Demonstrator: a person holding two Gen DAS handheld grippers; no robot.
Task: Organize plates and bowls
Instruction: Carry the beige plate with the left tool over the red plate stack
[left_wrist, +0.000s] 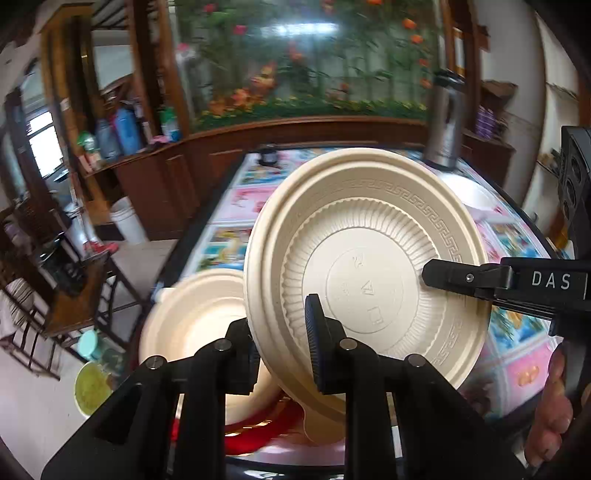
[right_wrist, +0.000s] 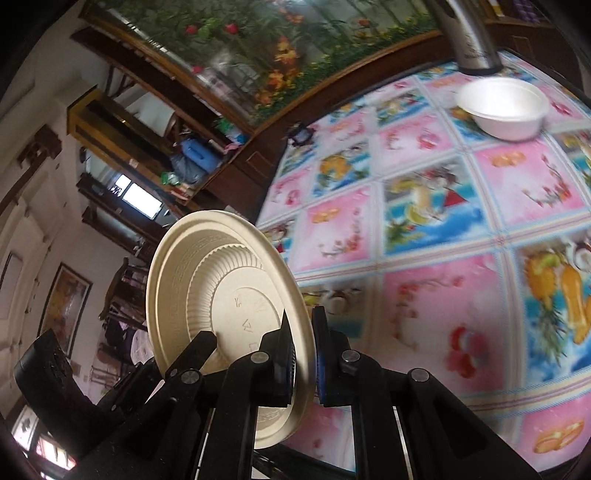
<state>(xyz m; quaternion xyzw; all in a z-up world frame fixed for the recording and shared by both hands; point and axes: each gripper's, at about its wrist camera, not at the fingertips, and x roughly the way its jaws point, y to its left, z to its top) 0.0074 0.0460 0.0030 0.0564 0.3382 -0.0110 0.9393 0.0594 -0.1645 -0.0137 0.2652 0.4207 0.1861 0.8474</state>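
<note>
A cream plate (left_wrist: 369, 266) with a Greek-key rim is held tilted above the table, underside toward the camera. My left gripper (left_wrist: 284, 347) is shut on its lower rim. My right gripper (right_wrist: 303, 354) is shut on the opposite rim of the same plate (right_wrist: 221, 295); its finger (left_wrist: 458, 278) shows in the left wrist view reaching in from the right. A second cream plate (left_wrist: 192, 317) lies below on the table's near left corner. A white bowl (right_wrist: 504, 107) sits at the far side of the table.
The table wears a pink and blue fruit-print cloth (right_wrist: 443, 206). A steel thermos (left_wrist: 445, 122) stands at the far end next to the bowl. A small dark object (left_wrist: 267, 155) sits at the far left edge. A red item (left_wrist: 258, 432) lies under the left gripper.
</note>
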